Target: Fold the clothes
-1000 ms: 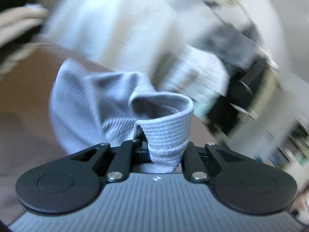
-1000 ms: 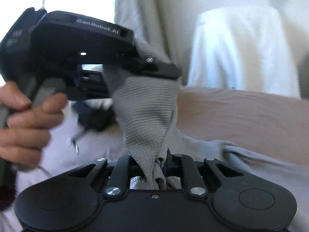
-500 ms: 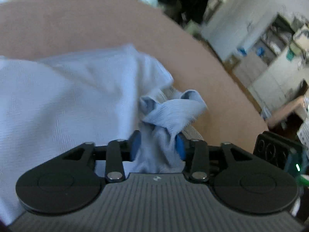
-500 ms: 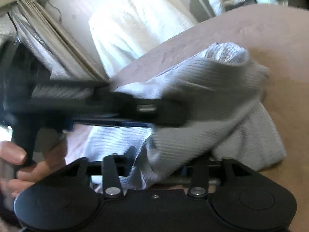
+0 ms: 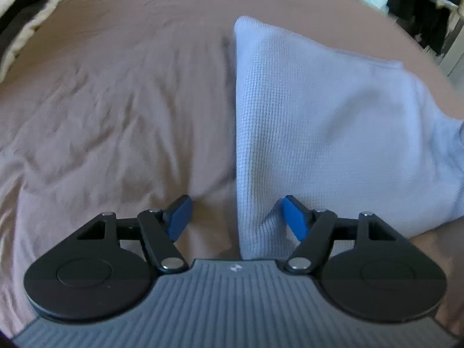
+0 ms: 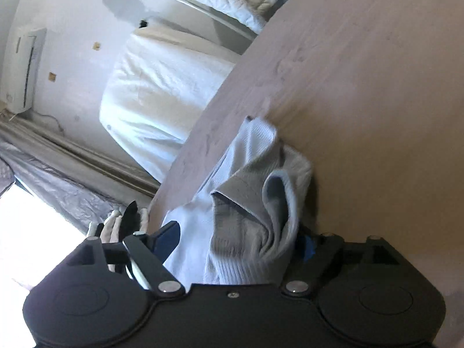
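A pale blue waffle-knit garment (image 5: pixel 319 121) lies folded flat on the brown bed sheet (image 5: pixel 116 101). My left gripper (image 5: pixel 236 217) is open, its blue pads spread wide; the garment's near left edge lies between them, held by neither. In the right wrist view a bunched part of the same garment (image 6: pixel 255 203) sits between the fingers of my right gripper (image 6: pixel 237 242), which are spread wide and open. The cloth rests loosely there against the brown sheet (image 6: pixel 362 87).
A white padded quilt (image 6: pixel 150 95) and a pale wall lie beyond the bed's edge. Beige and dark bedding (image 5: pixel 20 20) sits at the far left. Dark clothes hang at the far right (image 5: pixel 420 5).
Both grippers have opened and let go of the garment. It was held up and bunched; now it lies flat on the sheet. The left gripper has moved to its left edge.
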### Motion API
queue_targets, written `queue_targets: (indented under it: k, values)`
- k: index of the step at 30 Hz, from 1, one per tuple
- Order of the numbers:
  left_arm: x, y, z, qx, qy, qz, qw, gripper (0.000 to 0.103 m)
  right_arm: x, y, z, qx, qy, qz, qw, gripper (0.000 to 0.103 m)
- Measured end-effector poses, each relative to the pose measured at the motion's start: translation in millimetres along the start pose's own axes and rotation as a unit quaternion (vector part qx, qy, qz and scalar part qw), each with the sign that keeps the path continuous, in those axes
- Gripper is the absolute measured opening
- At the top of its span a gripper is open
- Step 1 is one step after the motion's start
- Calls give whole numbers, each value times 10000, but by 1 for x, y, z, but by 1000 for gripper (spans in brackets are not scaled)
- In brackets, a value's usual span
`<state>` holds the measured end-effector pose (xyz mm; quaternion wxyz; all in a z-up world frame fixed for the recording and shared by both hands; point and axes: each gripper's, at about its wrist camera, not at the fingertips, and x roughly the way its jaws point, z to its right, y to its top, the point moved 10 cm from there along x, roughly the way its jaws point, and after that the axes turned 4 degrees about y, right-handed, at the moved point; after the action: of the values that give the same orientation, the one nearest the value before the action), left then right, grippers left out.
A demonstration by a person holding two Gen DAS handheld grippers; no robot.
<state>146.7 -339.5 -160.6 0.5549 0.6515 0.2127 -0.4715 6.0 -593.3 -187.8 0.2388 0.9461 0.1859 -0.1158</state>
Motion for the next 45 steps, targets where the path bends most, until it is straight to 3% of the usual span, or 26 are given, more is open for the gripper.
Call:
queue_targets:
  k: [3, 6, 8, 13, 16, 18, 19, 20, 23, 24, 25, 29, 32, 34, 36, 37, 39, 42, 44, 45]
  values:
    - [-10, -3, -8, 7, 169, 116, 9998, 70, 3, 6, -7, -487, -270, -439, 9975, 85]
    - [-20, -4, -28, 36, 519, 202, 9984, 70, -11, 29, -15, -1403, -788, -344, 9864, 85]
    - [-18, -2, -39, -124, 651, 238, 9975, 65, -2, 48, -24, -1904, -1096, -295, 9751, 85]
    - [-39, 24, -30, -99, 219, 781, 9967, 66, 48, 81, -34, -2470, -1163, -921, 9576, 85]
    - [-47, 30, -22, 171, 235, 1010, 9945, 66, 72, 86, -8, -2682, -1665, -1133, 9421, 84]
    - [-47, 32, -22, 276, 303, 1067, 9934, 66, 85, 84, 6, -2940, -2129, -1213, 9239, 67]
    - [-46, 30, -24, 248, 314, 1057, 9936, 66, 92, 78, -1, -3261, -1991, -1216, 9161, 34]
    - [-46, 25, -26, 183, 287, 1050, 9939, 66, 95, 73, -12, -3588, -1805, -1152, 9085, 12]
    - [-38, 9, -44, -172, 328, 899, 9953, 65, 85, 69, -55, -4738, -1726, -480, 8622, 9]
    - [-32, 1, -52, -260, 434, 753, 9959, 65, 80, 72, -71, -4964, -1680, -309, 8512, 9]
    - [-25, -5, -58, -321, 482, 652, 9962, 65, 75, 77, -85, -5030, -1600, -209, 8491, 9]
    - [-16, -14, -68, -528, 531, 589, 9954, 65, 88, 104, -66, -4283, -1570, -529, 8883, 13]
    - [-27, -7, -62, -300, 511, 676, 9960, 65, 115, 99, -20, -3992, -1978, -1413, 8841, 22]
    - [-35, -2, -60, -252, 390, 792, 9958, 66, 114, 99, -28, -3951, -2092, -1442, 8828, 27]
    - [-41, 4, -58, -407, 97, 918, 9949, 66, 103, 93, -53, -4231, -2042, -1231, 8741, 48]
    - [-40, 10, -55, -527, -98, 920, 9943, 66, 96, 87, -69, -4397, -1993, -1056, 8694, 60]
    - [-39, 20, -47, -756, -471, 917, 9918, 69, 86, 63, -94, -4589, -1636, -877, 8689, 67]
    - [-18, 25, -29, -538, -166, 599, 9966, 69, 82, 0, -112, -4590, -872, -1450, 8722, 73]
    - [-5, 23, -18, -344, 82, 382, 9986, 69, 87, -39, -97, -4566, -865, -1896, 8649, 72]
    - [-2, 20, -16, -284, 108, 287, 9991, 69, 84, -55, -81, -4659, -1095, -2106, 8524, 72]
